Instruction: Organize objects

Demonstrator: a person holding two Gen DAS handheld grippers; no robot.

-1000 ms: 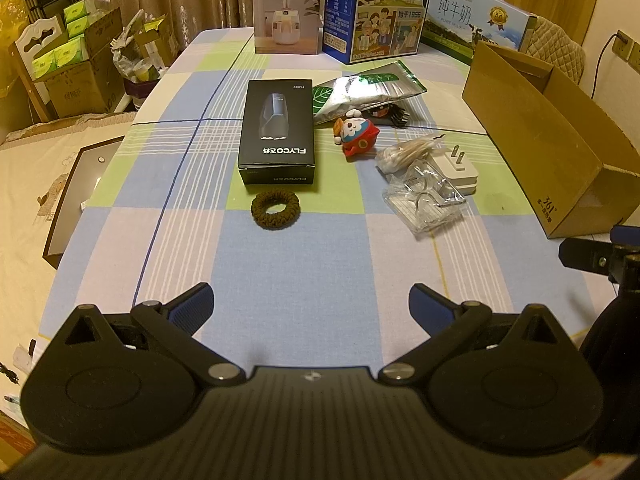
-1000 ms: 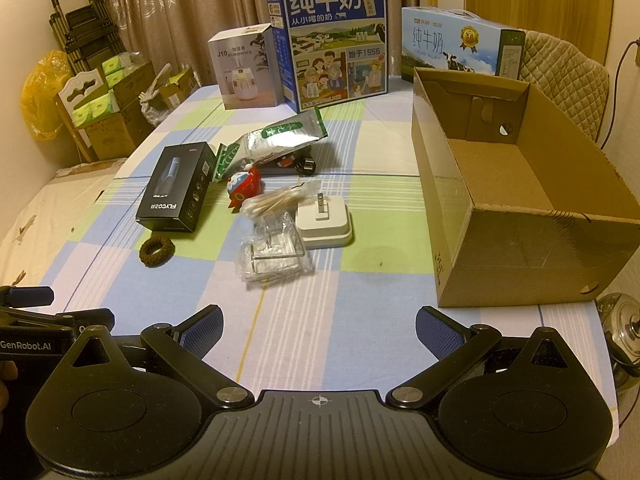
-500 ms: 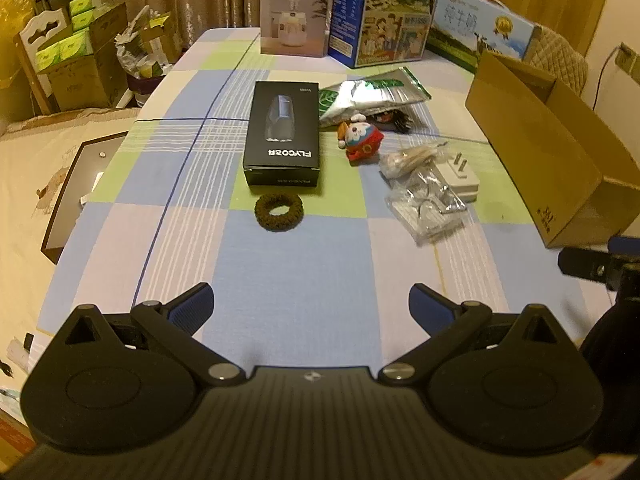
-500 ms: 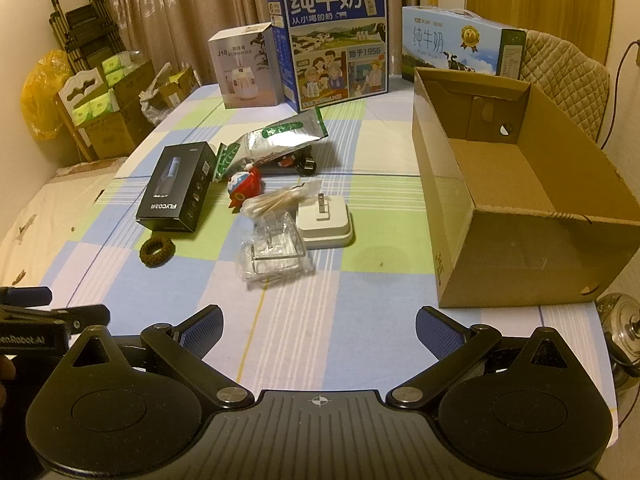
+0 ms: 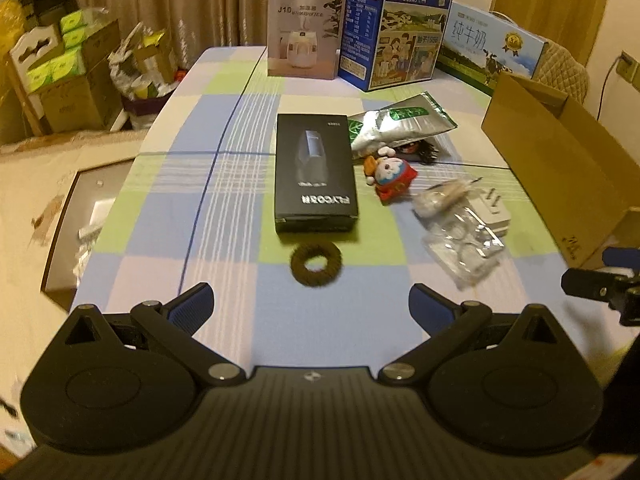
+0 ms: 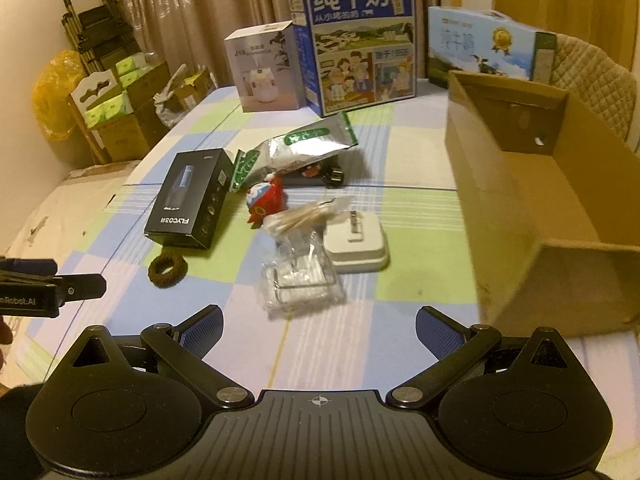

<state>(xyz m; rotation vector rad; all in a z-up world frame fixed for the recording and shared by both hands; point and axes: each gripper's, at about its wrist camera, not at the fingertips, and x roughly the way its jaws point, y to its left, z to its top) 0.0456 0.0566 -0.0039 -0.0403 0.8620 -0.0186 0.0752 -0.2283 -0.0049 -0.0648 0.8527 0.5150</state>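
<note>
Left wrist view looks along the left gripper (image 5: 311, 298), jaws spread wide and holding nothing, over a counter (image 5: 224, 184) covered in a checked cloth of blue, green and pale lilac squares. Just beyond the jaws lies a brown hair scrunchie (image 5: 316, 265), and just behind it a black FLYCO box (image 5: 315, 172) lying flat. To its right sit a small red and white plush toy (image 5: 391, 178), a silver foil pouch (image 5: 400, 126) with a dark object half hidden under it, a bag of cotton swabs (image 5: 440, 196), a white plug adapter (image 5: 494, 210) and a crinkled clear plastic packet (image 5: 464, 248) whose contents are hard to make out. An open cardboard box (image 5: 560, 168) stands at the right edge, cut off by the frame. At the far end stand a white humidifier box (image 5: 304, 32), a tall blue milk carton case (image 5: 396, 24) and a lower pale blue milk case (image 5: 492, 46). Curtains hang behind; stacked cartons crowd the floor on the left. Right wrist view shows the right gripper (image 6: 318, 326), jaws likewise spread and empty, near the clear packet, with the cardboard box's bare interior visible and a quilted chair back (image 6: 596, 80) behind it. Motion blur softens the box edges there.
</note>
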